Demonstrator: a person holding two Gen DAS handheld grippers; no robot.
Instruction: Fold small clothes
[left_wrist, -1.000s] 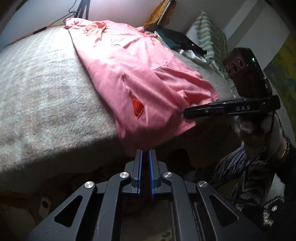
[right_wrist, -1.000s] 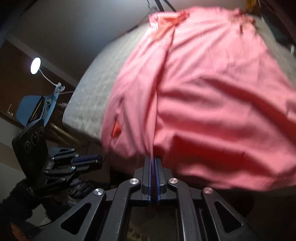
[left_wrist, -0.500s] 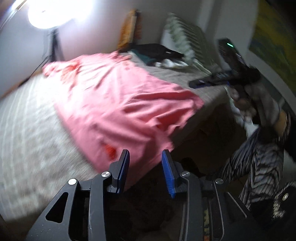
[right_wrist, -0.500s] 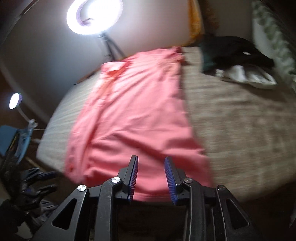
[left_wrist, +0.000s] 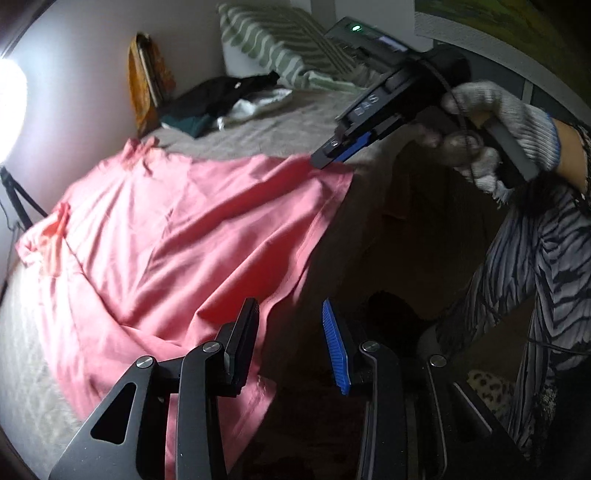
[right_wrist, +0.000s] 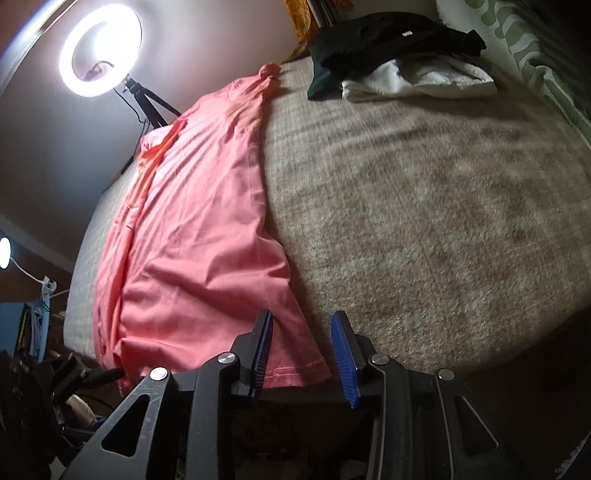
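A pink garment (left_wrist: 177, 243) lies spread lengthwise on the grey-brown bed (right_wrist: 424, 206), its hem hanging over the near edge; it also shows in the right wrist view (right_wrist: 192, 258). My left gripper (left_wrist: 291, 321) is open and empty just off the hem's left corner. My right gripper (right_wrist: 301, 332) is open and empty over the hem's right corner; in the left wrist view (left_wrist: 332, 155) it hovers at that corner, held by a gloved hand (left_wrist: 495, 125).
A pile of black, dark green and white clothes (right_wrist: 399, 55) lies at the far end of the bed. A striped green pillow (left_wrist: 280, 44) leans behind it. A ring light on a tripod (right_wrist: 99, 51) stands to the left.
Both grippers let go of the pink garment's hem and opened. The garment dropped flat onto the bed. Both grippers pulled back slightly and now hover at the two hem corners.
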